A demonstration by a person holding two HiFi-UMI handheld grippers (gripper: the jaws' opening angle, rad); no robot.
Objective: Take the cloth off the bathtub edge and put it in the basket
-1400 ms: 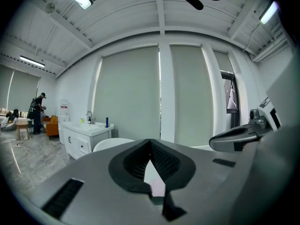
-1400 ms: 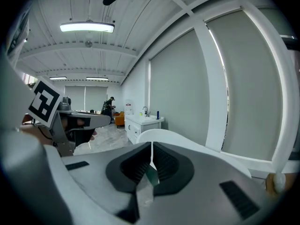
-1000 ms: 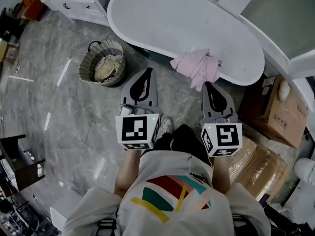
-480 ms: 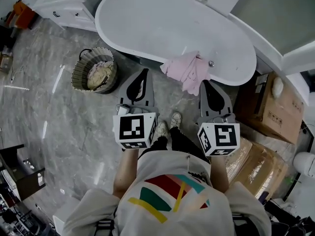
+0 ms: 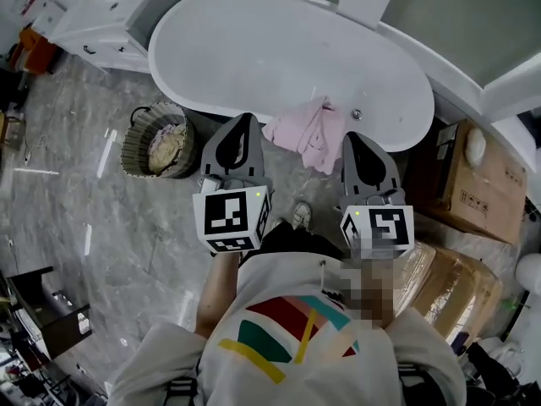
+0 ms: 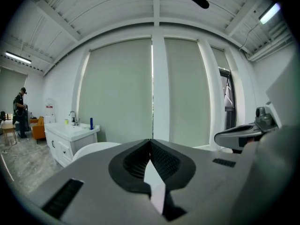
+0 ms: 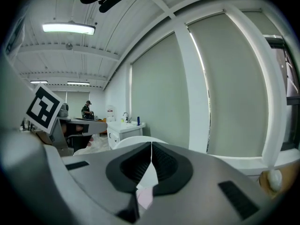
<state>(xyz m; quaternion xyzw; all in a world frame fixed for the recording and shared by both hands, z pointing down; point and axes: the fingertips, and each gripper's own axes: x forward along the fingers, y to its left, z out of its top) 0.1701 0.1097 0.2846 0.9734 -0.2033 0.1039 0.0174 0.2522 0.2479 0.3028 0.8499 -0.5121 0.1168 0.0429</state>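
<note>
A pink cloth (image 5: 304, 134) hangs over the near edge of the white bathtub (image 5: 287, 53), drooping toward the floor. The woven basket (image 5: 158, 140) stands on the floor left of it, with light fabric inside. My left gripper (image 5: 245, 121) is shut and empty, its tips just left of the cloth. My right gripper (image 5: 351, 139) is shut and empty too, its tips just right of the cloth. In the right gripper view the closed jaws (image 7: 151, 146) show a sliver of pink cloth (image 7: 145, 197) below them. The left gripper view shows closed jaws (image 6: 151, 142) with the tub beyond.
Cardboard boxes (image 5: 473, 184) stand at the right beside the tub. A white vanity cabinet (image 5: 101, 24) sits at the upper left, also seen as the vanity (image 6: 70, 135). A dark shelf (image 5: 42, 311) is at the lower left. A person stands far off (image 6: 19, 111). The floor is grey marble.
Both grippers have moved forward toward the tub, and the cloth now lies between their tips. The jaws have stayed shut.
</note>
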